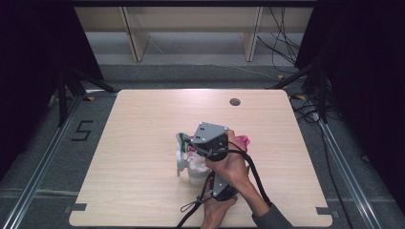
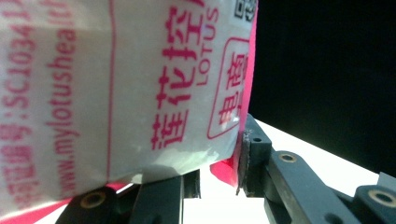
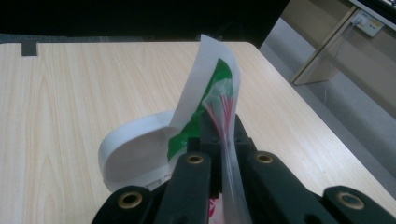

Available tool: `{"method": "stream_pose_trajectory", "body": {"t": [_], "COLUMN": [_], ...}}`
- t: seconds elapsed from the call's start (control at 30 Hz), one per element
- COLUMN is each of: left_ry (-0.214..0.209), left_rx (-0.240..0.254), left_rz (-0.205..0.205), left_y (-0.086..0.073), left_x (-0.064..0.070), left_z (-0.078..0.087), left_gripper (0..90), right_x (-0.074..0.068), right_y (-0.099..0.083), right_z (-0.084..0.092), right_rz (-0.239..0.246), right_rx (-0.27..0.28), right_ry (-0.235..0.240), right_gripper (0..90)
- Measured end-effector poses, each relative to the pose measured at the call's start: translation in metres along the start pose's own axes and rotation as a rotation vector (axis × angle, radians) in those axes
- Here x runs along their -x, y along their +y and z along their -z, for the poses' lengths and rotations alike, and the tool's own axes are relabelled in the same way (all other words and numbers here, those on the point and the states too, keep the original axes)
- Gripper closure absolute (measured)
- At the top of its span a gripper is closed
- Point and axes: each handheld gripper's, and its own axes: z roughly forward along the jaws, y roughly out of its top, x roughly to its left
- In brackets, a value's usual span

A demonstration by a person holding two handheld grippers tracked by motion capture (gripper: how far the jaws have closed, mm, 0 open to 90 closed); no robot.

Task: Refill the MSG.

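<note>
My right gripper's [image 3: 219,140] jaws are pressed tight together on the thin edge of a clear plastic bag [image 3: 224,107] with green and red print, pinching it above a white tub [image 3: 135,149] that sits near the middle of the table [image 1: 143,119]. My left gripper's [image 2: 219,172] jaws stand partly apart around a white packet [image 2: 140,84] printed in pink, with one pad against its pink edge; in the high view both hands crowd together just toward the near edge from the table's centre.
</note>
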Motion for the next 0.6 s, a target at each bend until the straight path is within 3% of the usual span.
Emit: {"method": "stream_pose_trajectory", "body": {"t": [0.2, 0.5, 0.6], "left_ry": [0.007, 0.0, 0.008], "left_rx": [-0.001, 0.002, -0.002], "left_rz": [-0.003, 0.002, 0.0], "left_y": [0.0001, -0.0006, -0.0005], "left_x": [-0.0008, -0.0007, -0.001], "left_z": [0.0008, -0.0001, 0.0003], "left_gripper": [73.4, 73.4, 73.4], "right_x": [-0.0023, -0.0023, -0.0007], "right_y": [0.0014, -0.0007, 0.0001], "right_z": [-0.0001, -0.0021, -0.0013], "right_rz": [0.016, -0.01, 0.009], "right_rx": [0.002, -0.007, 0.005], "right_ry": [0.004, -0.005, 0.003], "right_gripper": [89.8, 89.9, 89.8]}}
